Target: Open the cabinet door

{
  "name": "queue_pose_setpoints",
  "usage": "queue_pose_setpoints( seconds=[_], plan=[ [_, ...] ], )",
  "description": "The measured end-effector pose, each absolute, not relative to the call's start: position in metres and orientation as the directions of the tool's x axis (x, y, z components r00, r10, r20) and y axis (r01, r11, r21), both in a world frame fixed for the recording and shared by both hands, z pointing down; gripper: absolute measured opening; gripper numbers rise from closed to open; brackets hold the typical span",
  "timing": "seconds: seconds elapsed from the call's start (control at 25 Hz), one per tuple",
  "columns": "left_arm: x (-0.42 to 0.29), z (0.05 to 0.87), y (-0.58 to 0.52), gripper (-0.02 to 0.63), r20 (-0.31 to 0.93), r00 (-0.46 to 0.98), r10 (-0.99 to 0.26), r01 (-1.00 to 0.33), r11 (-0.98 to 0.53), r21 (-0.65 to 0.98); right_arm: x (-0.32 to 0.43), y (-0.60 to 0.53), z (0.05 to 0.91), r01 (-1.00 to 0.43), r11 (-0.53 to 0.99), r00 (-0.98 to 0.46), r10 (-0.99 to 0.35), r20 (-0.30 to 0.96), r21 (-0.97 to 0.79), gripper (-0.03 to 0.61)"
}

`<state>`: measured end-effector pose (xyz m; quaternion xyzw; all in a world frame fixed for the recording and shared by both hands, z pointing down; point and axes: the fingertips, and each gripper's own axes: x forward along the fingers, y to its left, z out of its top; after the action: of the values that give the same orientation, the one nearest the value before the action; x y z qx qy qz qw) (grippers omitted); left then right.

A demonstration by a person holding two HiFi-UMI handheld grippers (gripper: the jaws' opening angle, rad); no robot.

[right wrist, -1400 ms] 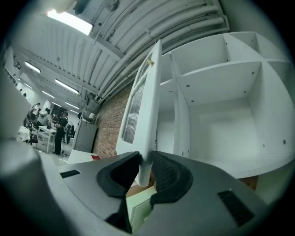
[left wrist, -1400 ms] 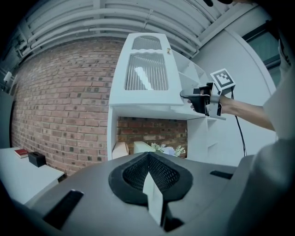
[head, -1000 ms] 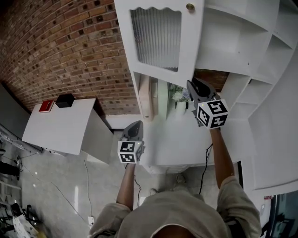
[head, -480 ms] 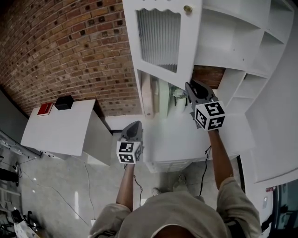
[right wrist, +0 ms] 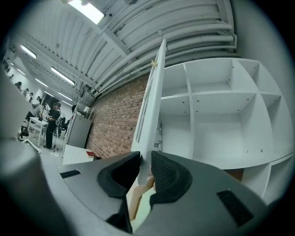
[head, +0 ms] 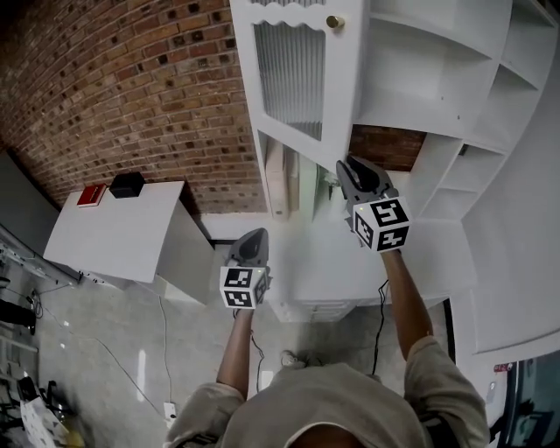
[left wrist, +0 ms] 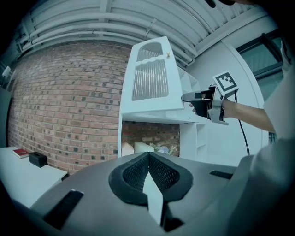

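The right gripper (head: 347,166) pinches the bottom edge of the open cabinet door (head: 293,79). The left gripper (head: 254,236) hangs well apart, its jaws together and empty.

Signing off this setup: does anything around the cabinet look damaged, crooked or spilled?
Nothing looks damaged or spilled. The door stands open and looks intact. One quirk: the right gripper clamps the door's lower edge in its jaws, not the knob.
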<state>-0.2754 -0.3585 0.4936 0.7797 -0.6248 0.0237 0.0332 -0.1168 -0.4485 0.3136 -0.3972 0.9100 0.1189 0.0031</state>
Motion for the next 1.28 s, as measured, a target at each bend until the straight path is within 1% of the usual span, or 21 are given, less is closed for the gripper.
queue_pose_setpoints(
  seconds=[0.28, 0.52, 0.68, 1.0, 1.28],
  plan=[
    [-0.27, 0.501, -0.337, 0.026, 0.097, 0.187, -0.977, -0.982, -0.186, 0.021, -0.123, -0.437, 0.314, -0.699, 0.679, -0.71, -0.698, -0.1, 0.225, 0.087],
    [-0.283, 0.497, -0.323, 0.026, 0.08, 0.198, -0.977, -0.98, -0.198, 0.02, -0.133, -0.419, 0.315, -0.717, 0.659, -0.692, -0.714, -0.11, 0.227, 0.087],
    [-0.307, 0.498, -0.307, 0.026, 0.08, 0.223, -0.971, -0.975, -0.223, 0.008, -0.145, -0.404, 0.316, -0.754, 0.619, -0.65, -0.75, -0.118, 0.221, 0.087],
    [-0.38, 0.499, -0.276, 0.026, 0.072, 0.249, -0.966, -0.968, -0.249, 0.004, -0.177, -0.372, 0.32, -0.851, 0.488, -0.517, -0.844, -0.142, 0.195, 0.084],
    [-0.417, 0.503, -0.263, 0.026, 0.066, 0.295, -0.953, -0.955, -0.295, 0.02, -0.209, -0.35, 0.32, -0.878, 0.432, -0.463, -0.876, -0.138, 0.207, 0.084]
  ],
)
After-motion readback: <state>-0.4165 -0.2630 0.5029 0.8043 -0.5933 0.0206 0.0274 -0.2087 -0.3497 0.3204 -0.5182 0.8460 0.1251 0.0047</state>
